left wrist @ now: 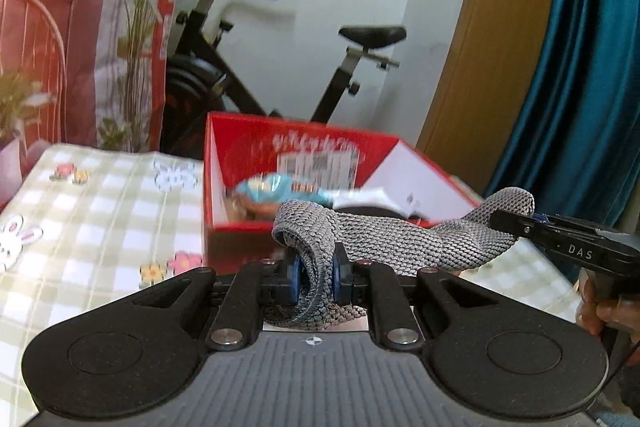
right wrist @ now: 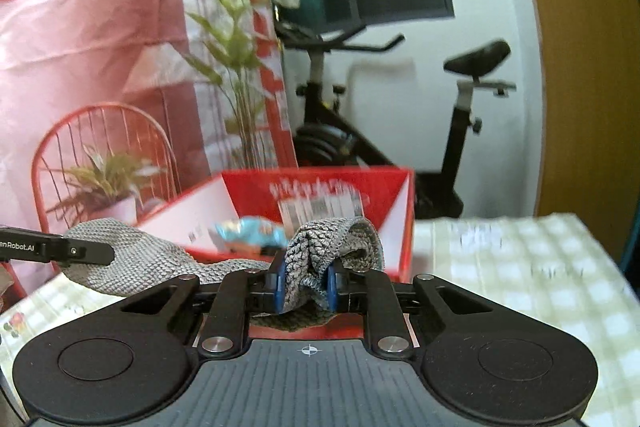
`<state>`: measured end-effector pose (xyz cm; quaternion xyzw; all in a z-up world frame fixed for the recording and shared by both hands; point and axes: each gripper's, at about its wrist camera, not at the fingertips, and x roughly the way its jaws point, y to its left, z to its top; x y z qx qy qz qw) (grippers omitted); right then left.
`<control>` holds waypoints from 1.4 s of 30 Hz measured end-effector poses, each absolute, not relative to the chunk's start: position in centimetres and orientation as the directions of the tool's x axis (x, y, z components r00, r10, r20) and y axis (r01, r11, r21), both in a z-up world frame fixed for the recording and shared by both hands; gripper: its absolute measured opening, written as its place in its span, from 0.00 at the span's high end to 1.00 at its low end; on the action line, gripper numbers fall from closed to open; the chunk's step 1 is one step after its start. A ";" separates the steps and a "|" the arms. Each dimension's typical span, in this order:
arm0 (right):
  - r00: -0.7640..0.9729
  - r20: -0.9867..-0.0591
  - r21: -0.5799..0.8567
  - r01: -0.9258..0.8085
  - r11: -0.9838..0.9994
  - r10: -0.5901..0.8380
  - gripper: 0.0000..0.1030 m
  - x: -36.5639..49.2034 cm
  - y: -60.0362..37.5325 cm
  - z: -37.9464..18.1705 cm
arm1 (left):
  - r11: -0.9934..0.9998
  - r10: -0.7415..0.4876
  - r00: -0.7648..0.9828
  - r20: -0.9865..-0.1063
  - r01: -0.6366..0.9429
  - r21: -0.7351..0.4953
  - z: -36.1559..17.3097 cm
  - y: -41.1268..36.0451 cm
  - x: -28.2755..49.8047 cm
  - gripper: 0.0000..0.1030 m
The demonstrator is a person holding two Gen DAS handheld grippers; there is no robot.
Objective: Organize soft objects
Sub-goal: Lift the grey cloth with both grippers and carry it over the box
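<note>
A grey knitted cloth [left wrist: 400,239] is stretched between both grippers above the table. My left gripper [left wrist: 315,277] is shut on its left end. My right gripper [right wrist: 306,285] is shut on its right end [right wrist: 332,247]. The right gripper shows in the left wrist view [left wrist: 520,223], and the left gripper shows in the right wrist view [right wrist: 80,251]. Behind the cloth stands an open red box [left wrist: 300,135] [right wrist: 320,187] with a light blue packet [left wrist: 268,187] [right wrist: 248,231] inside.
The table has a green-checked cloth [left wrist: 100,195] [right wrist: 520,259] with bunny and flower prints. A red wire chair [right wrist: 100,131] and potted plants [right wrist: 108,179] stand to the left. An exercise bike [left wrist: 280,67] stands behind the table. A teal curtain [left wrist: 580,67] hangs at right.
</note>
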<state>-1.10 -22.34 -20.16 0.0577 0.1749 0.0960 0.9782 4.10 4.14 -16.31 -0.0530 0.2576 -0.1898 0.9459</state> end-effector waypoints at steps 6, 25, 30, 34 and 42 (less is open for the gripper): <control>0.935 -0.286 0.109 -0.184 0.977 0.208 0.83 -0.2 -22.7 -17.0 | 0.920 -0.393 0.820 -0.416 0.346 -0.185 -14.3 3.9 4.7 0.85; 0.935 -0.342 -0.017 -0.107 0.994 0.095 0.83 8.5 -21.9 -15.4 | 0.934 -0.352 0.814 -0.463 0.335 -0.123 -13.6 2.2 12.9 0.85; 0.923 -0.381 -0.071 -0.098 0.993 0.063 0.83 11.5 -20.8 -16.7 | 0.939 -0.327 0.803 -0.497 0.337 -0.074 -14.3 1.3 14.9 0.85; 0.908 -0.417 -0.098 -0.096 0.990 0.047 0.83 13.4 -19.7 -17.9 | 0.945 -0.297 0.792 -0.533 0.324 -0.046 -15.4 0.7 16.6 0.85; 0.835 -0.542 -0.078 -0.161 0.984 0.093 0.83 15.9 -18.6 -20.2 | 0.943 -0.259 0.729 -0.634 0.331 -0.004 -17.4 0.5 18.4 0.84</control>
